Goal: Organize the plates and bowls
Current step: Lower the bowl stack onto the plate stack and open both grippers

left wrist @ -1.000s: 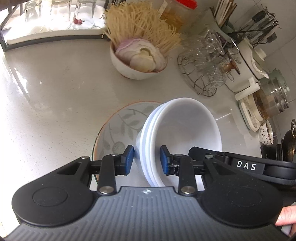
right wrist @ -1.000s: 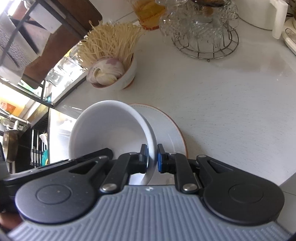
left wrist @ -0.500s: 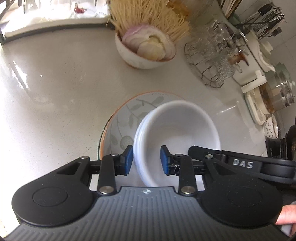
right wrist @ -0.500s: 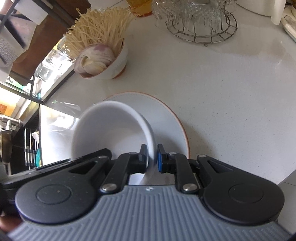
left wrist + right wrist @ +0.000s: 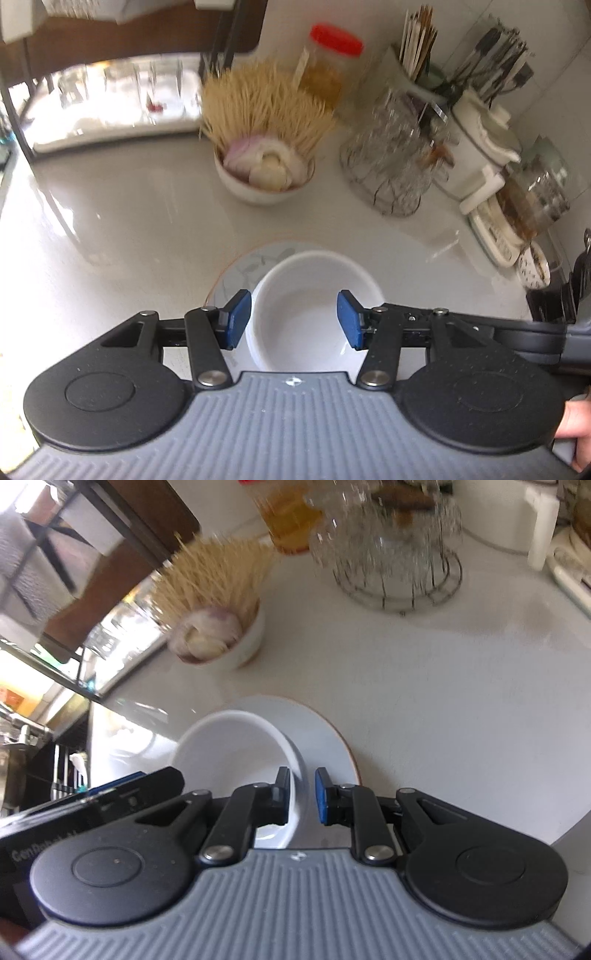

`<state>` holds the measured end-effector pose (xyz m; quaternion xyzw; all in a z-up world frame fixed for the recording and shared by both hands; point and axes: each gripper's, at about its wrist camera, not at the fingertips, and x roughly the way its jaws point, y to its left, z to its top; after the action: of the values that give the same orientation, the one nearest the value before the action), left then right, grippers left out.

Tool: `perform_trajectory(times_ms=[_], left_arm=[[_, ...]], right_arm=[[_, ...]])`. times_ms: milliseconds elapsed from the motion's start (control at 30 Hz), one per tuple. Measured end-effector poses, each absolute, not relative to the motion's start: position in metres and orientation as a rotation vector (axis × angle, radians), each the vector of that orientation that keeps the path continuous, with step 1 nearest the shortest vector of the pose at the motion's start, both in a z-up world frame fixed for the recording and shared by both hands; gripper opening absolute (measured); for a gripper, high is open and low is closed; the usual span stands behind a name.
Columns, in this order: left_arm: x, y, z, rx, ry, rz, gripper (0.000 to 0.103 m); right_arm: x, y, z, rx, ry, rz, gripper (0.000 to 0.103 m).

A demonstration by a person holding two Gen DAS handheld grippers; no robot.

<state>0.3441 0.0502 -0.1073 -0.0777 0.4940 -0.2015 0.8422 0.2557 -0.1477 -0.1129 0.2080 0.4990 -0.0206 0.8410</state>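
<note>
**Risk: bowl tips on release**

Left gripper (image 5: 293, 319) wide open, holding nothing. Right gripper (image 5: 301, 795) slightly parted astride the rim of the bowl (image 5: 236, 749); contact unclear. Bowl on plate (image 5: 328, 734); snagging the rim could tip it. Onion bowl (image 5: 264, 184) beyond.

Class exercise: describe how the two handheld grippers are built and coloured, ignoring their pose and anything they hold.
Both the left gripper and the right gripper share one design: a ribbed grey body, two round black discs, black linkage arms with silver pivot pins, and black fingers faced with blue pads. No cables show.
</note>
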Motion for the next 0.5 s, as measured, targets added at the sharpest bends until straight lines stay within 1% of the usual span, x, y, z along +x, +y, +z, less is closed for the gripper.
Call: perform_trajectory(times_ms=[300,500], left_arm=[[0.292,0.045,-0.043,-0.112,0.864,-0.359,0.057],[0.257,0.039,-0.022,-0.129,0.820,-0.305,0.057]], right_arm=[[0.220,-0.161,-0.056,0.385,0.856,0.050,0.018],[0.180,-0.167,-0.022,0.337,0.736,0.115,0.018]])
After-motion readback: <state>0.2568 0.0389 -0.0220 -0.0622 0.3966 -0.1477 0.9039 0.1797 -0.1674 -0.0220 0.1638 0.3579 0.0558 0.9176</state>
